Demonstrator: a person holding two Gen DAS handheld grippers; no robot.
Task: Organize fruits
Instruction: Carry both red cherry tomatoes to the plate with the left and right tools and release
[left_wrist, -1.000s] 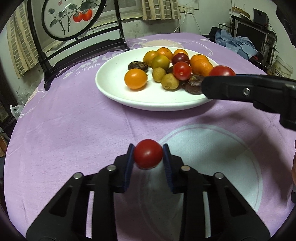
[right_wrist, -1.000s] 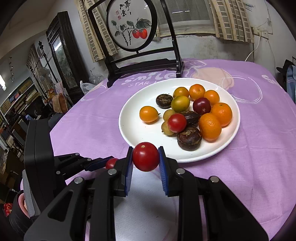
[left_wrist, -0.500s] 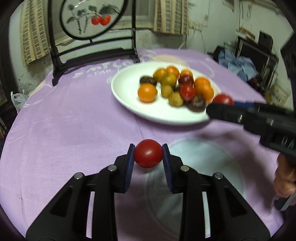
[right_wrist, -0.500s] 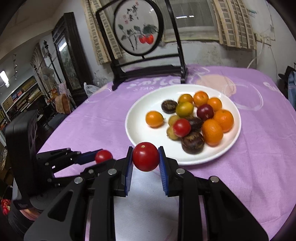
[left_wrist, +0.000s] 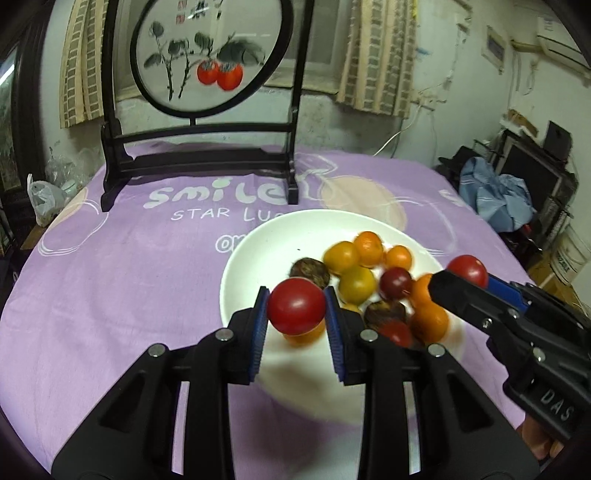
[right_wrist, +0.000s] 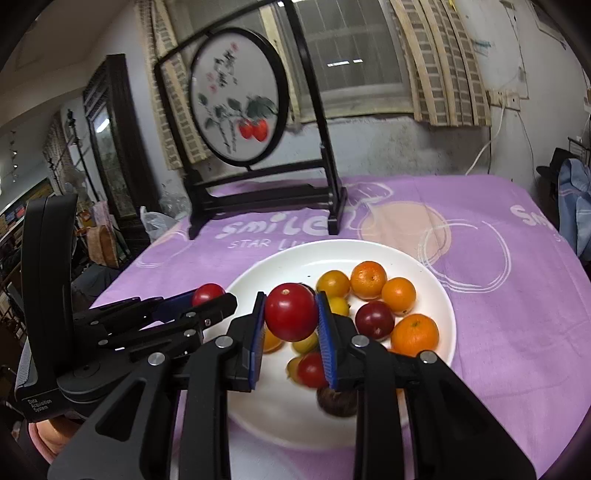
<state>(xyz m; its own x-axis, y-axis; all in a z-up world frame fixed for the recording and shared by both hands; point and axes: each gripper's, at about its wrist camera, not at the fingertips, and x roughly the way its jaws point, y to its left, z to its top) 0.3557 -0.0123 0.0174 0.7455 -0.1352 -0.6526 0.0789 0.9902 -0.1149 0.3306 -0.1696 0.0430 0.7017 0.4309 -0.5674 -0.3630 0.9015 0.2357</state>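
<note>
My left gripper (left_wrist: 296, 308) is shut on a red cherry tomato (left_wrist: 296, 311) and holds it over the near rim of the white plate (left_wrist: 258, 251). My right gripper (right_wrist: 290, 314) is shut on another red cherry tomato (right_wrist: 291, 312) above the same plate (right_wrist: 295, 417). The plate holds several small oranges, yellow fruits, a dark red plum (right_wrist: 374, 320), another red tomato (right_wrist: 312, 370) and brown fruits. Each gripper shows in the other's view, the right one with its tomato (left_wrist: 467, 270) and the left one with its tomato (right_wrist: 208, 294).
A purple printed cloth (left_wrist: 129, 280) covers the round table. A black wooden stand with a round painted screen (left_wrist: 199, 55) stands at the table's far side. Furniture and a plastic bag (left_wrist: 44, 195) lie beyond the table edges.
Both grippers have risen and moved forward over the plate, each still holding its tomato. The plate now lies directly beneath them and the screen stand looms larger.
</note>
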